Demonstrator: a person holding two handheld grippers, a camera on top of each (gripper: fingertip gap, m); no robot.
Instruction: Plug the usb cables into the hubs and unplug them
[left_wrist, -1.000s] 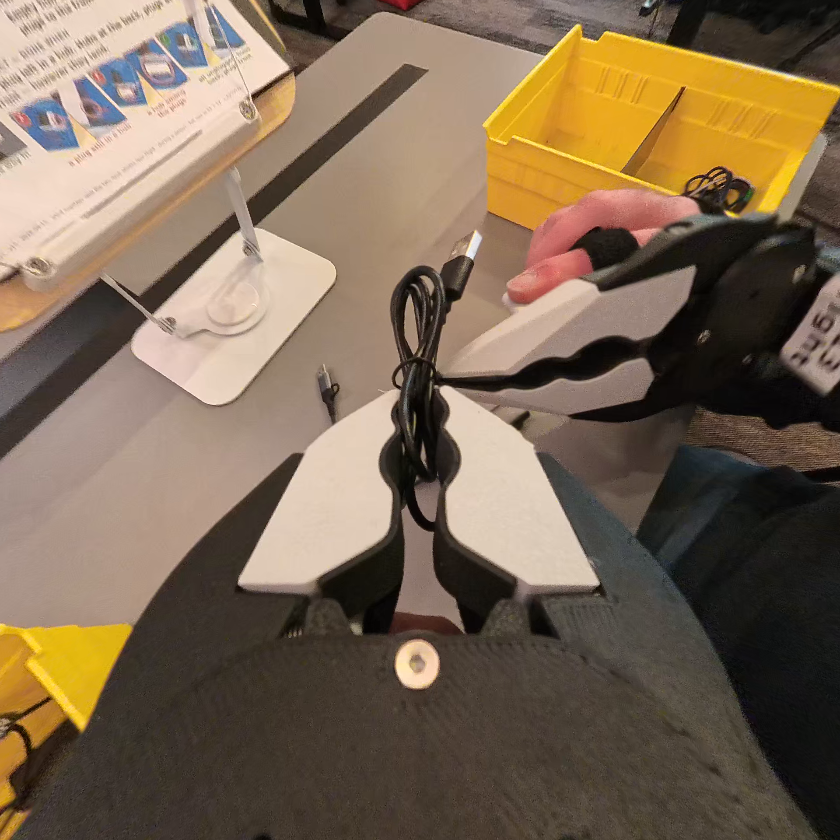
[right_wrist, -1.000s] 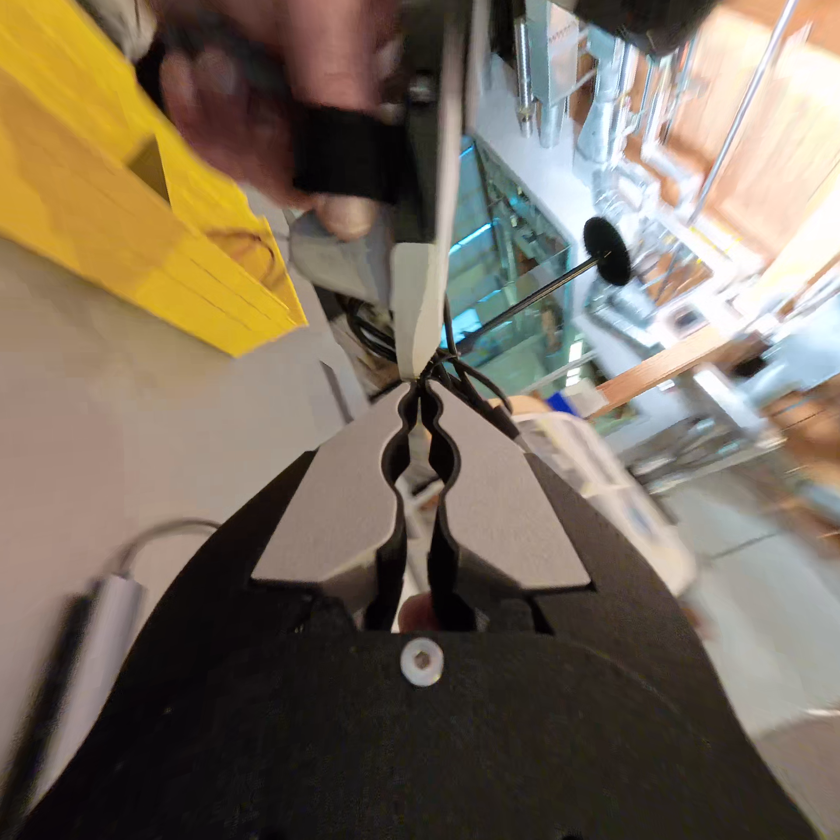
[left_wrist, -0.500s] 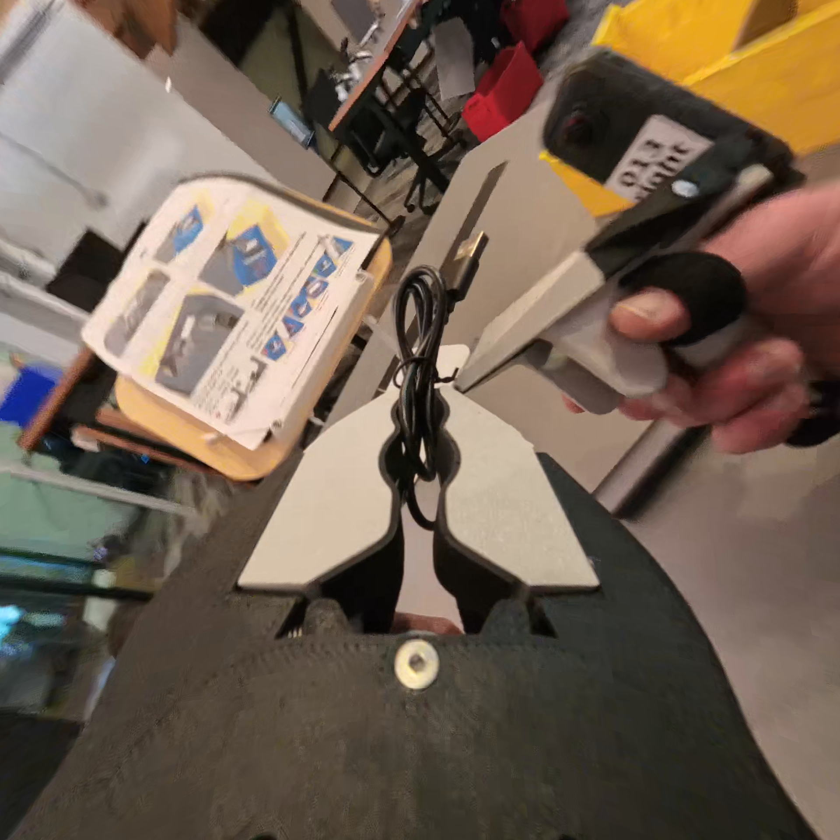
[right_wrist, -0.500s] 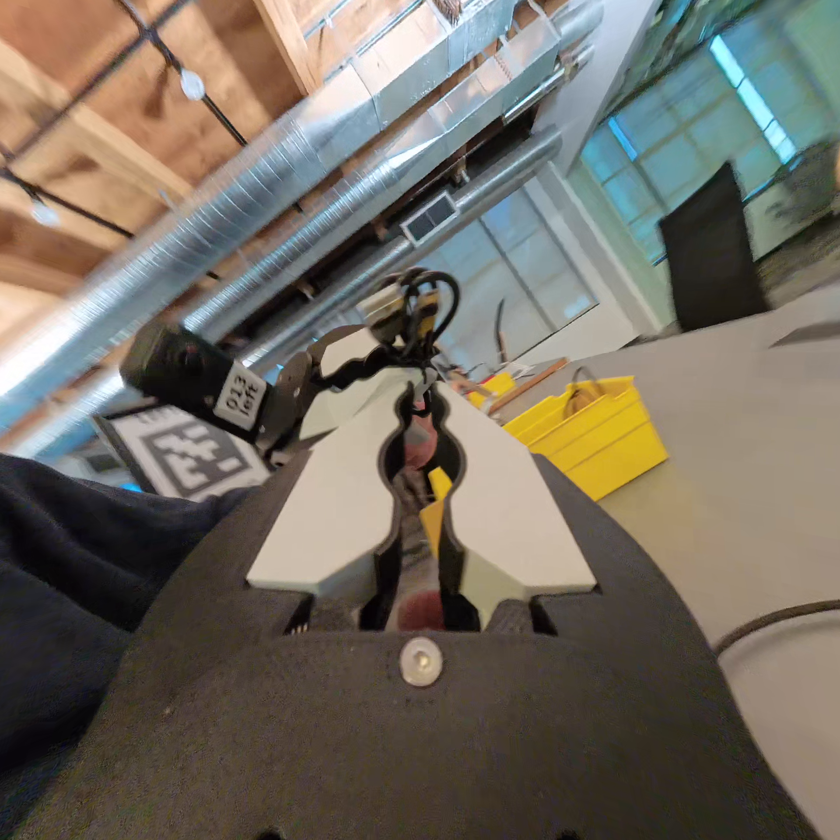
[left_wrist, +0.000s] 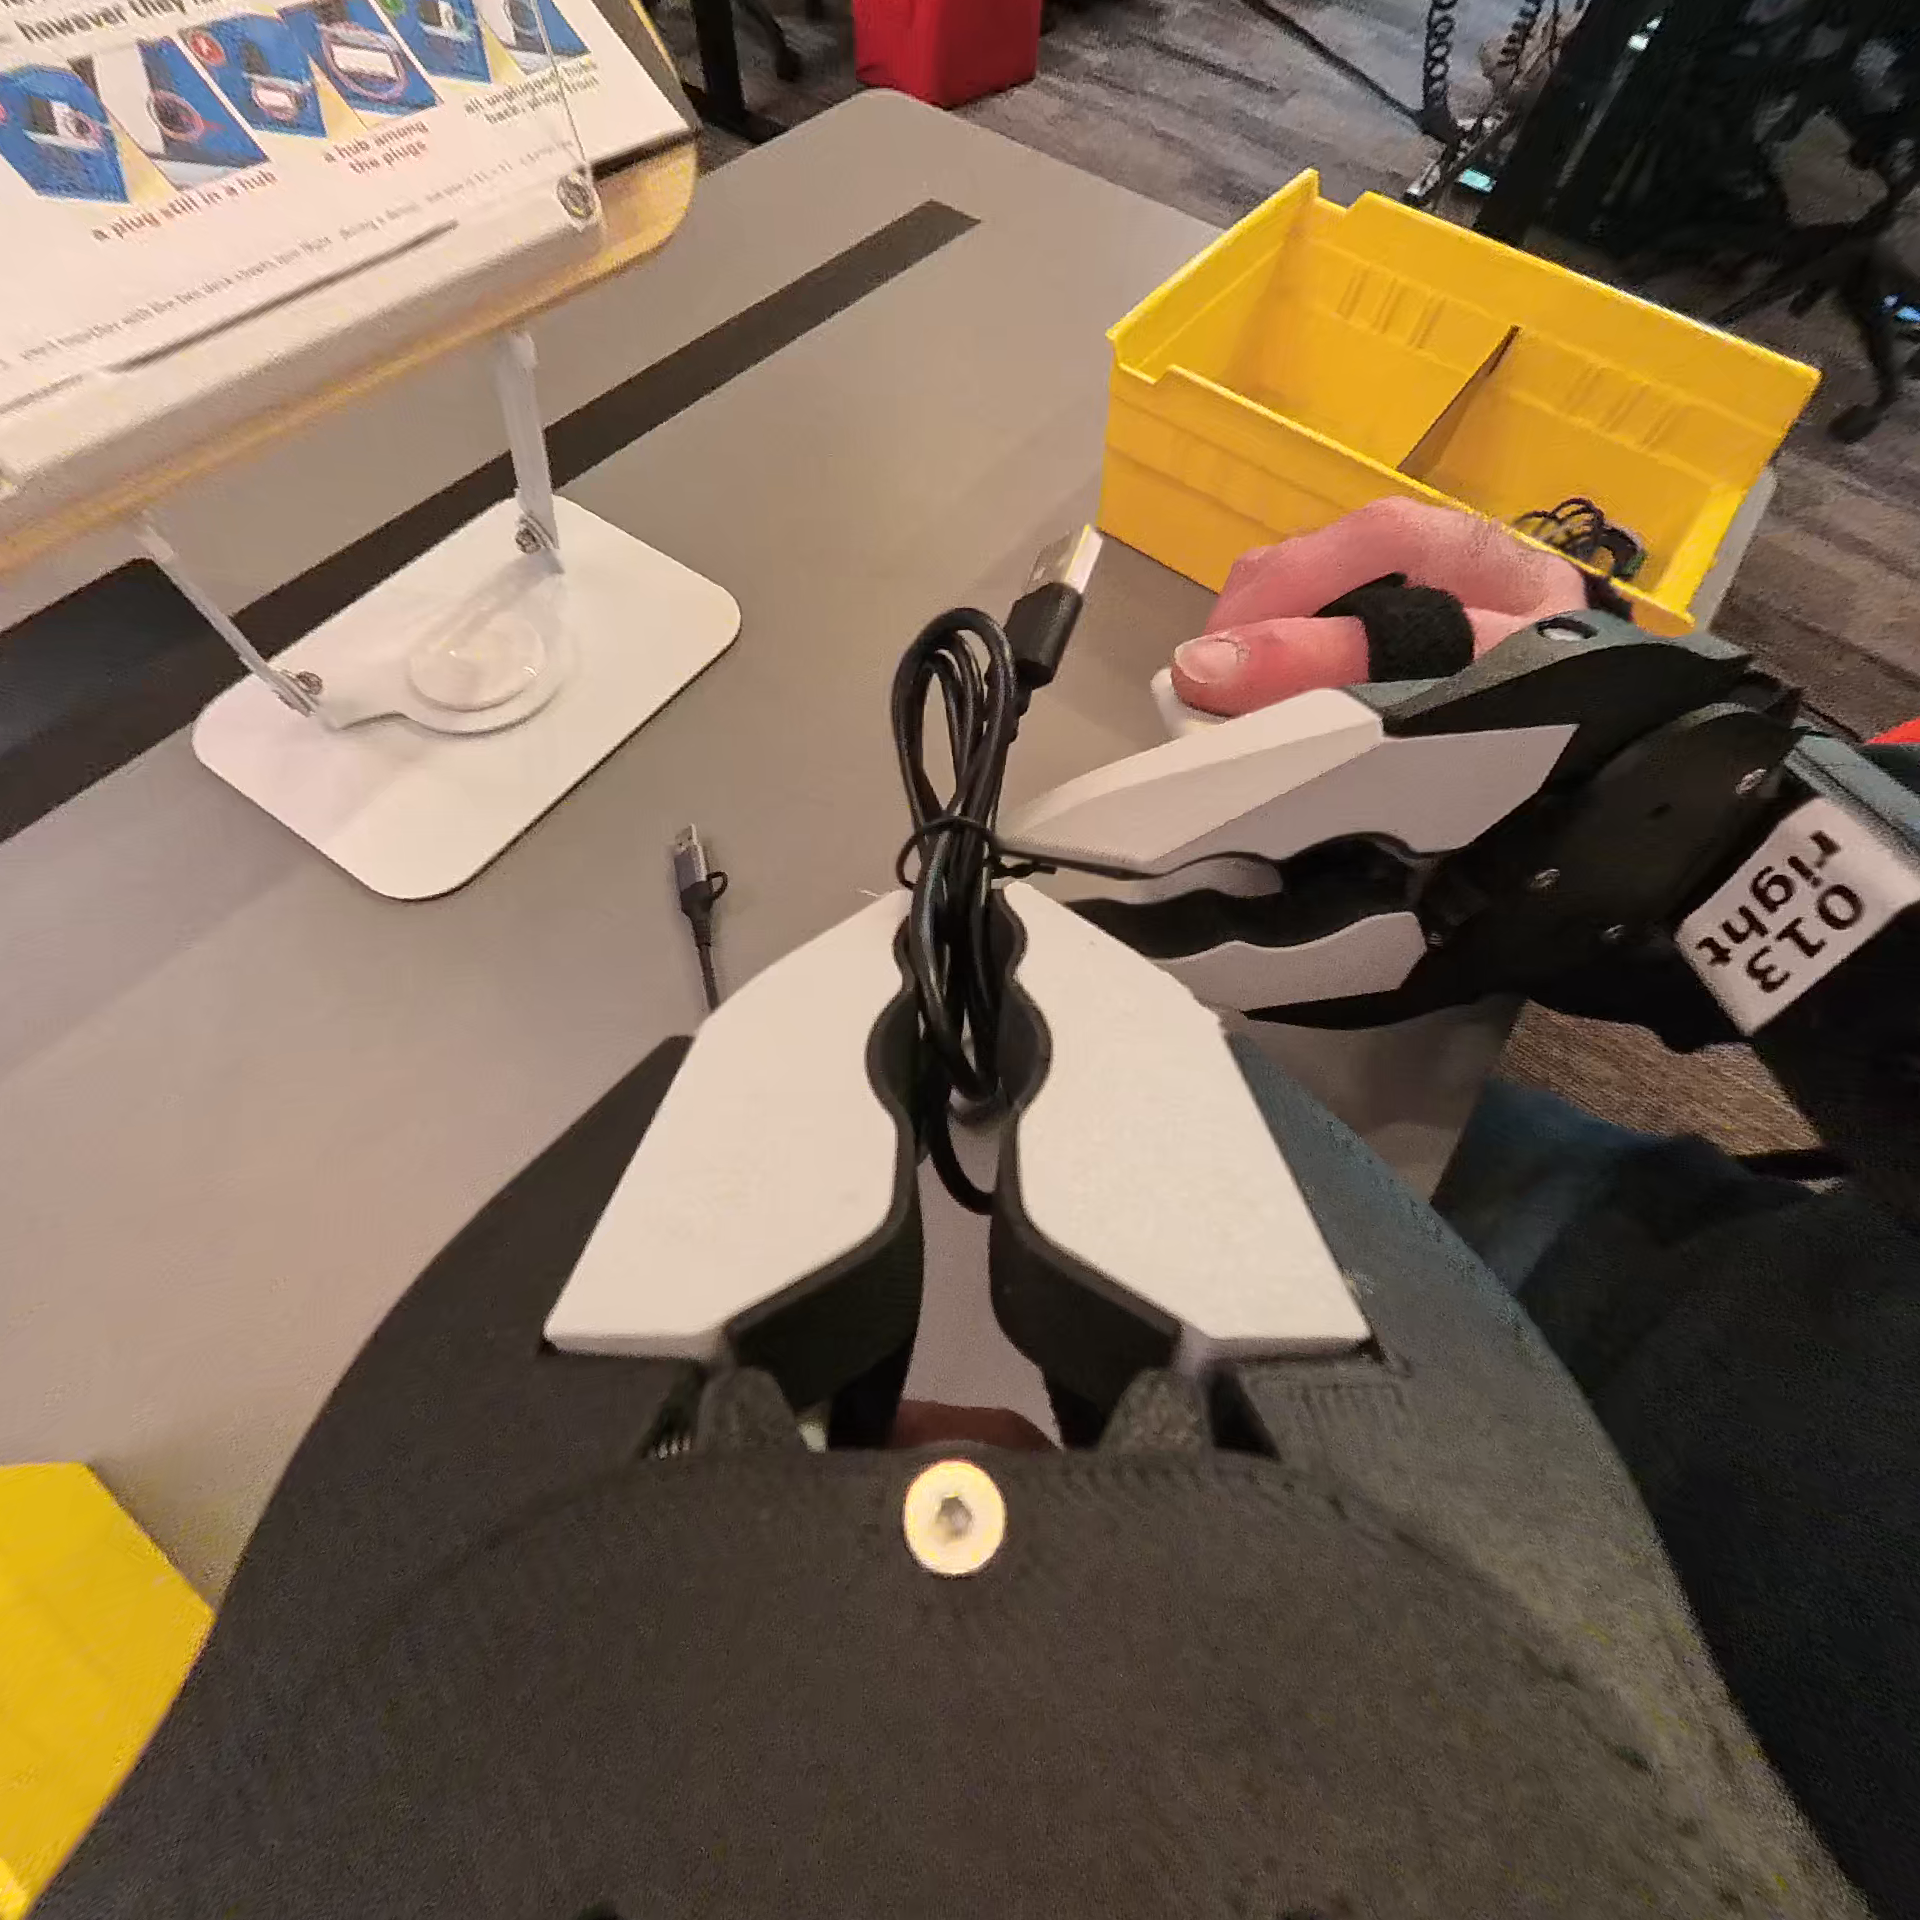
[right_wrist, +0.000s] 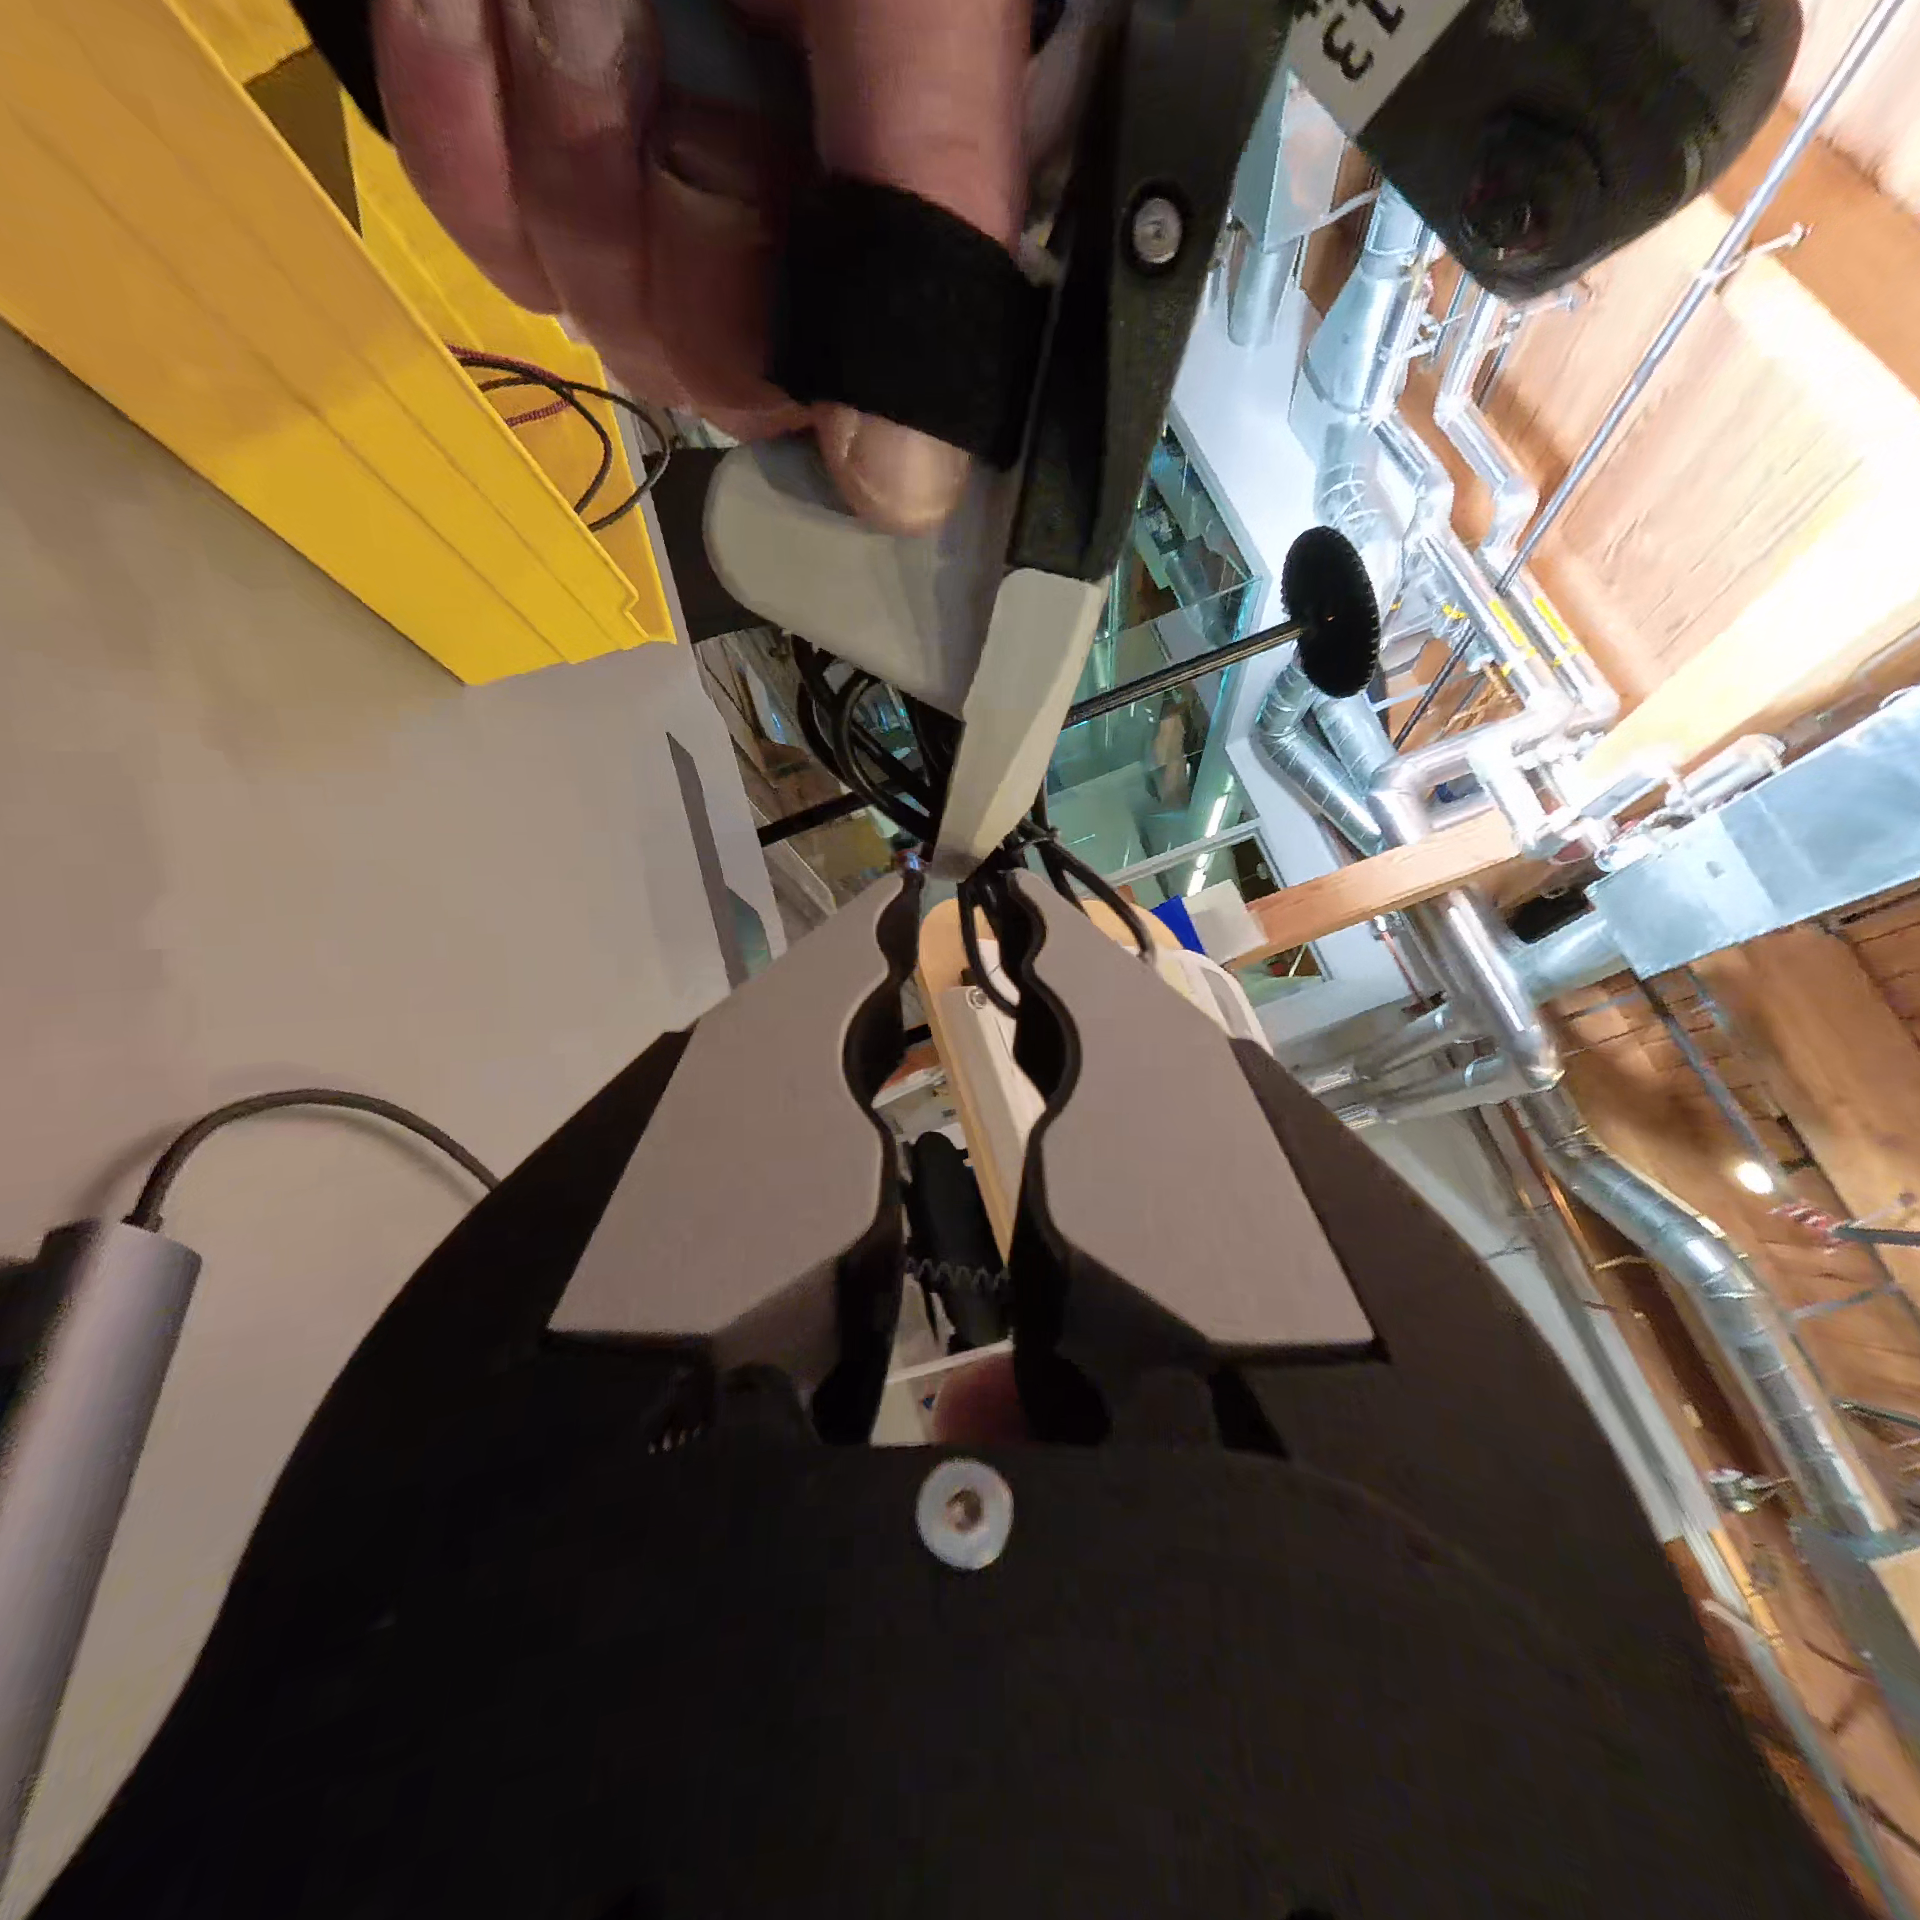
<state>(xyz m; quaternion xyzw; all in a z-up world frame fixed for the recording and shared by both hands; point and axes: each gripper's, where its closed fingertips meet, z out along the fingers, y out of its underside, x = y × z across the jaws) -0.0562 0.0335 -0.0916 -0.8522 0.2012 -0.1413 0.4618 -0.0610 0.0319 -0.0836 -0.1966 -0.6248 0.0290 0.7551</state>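
While the views have swung back from room to table (left_wrist: 852, 343), the bundled black usb cable (left_wrist: 961, 935) stays clamped in the left gripper (left_wrist: 956, 904) at frame centre. Right gripper (left_wrist: 1023, 868) fingers pinch its thin tie, nearly closed; untying is judged unfinished, nothing plugged.

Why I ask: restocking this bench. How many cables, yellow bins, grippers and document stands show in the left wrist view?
Cables: 3 (bundled black cable in left gripper, grey cable on table, black cable in far bin)
Yellow bins: 2 (far bin, near bin)
Grippers: 2 (left gripper, right gripper)
Document stand: 1
Total: 8
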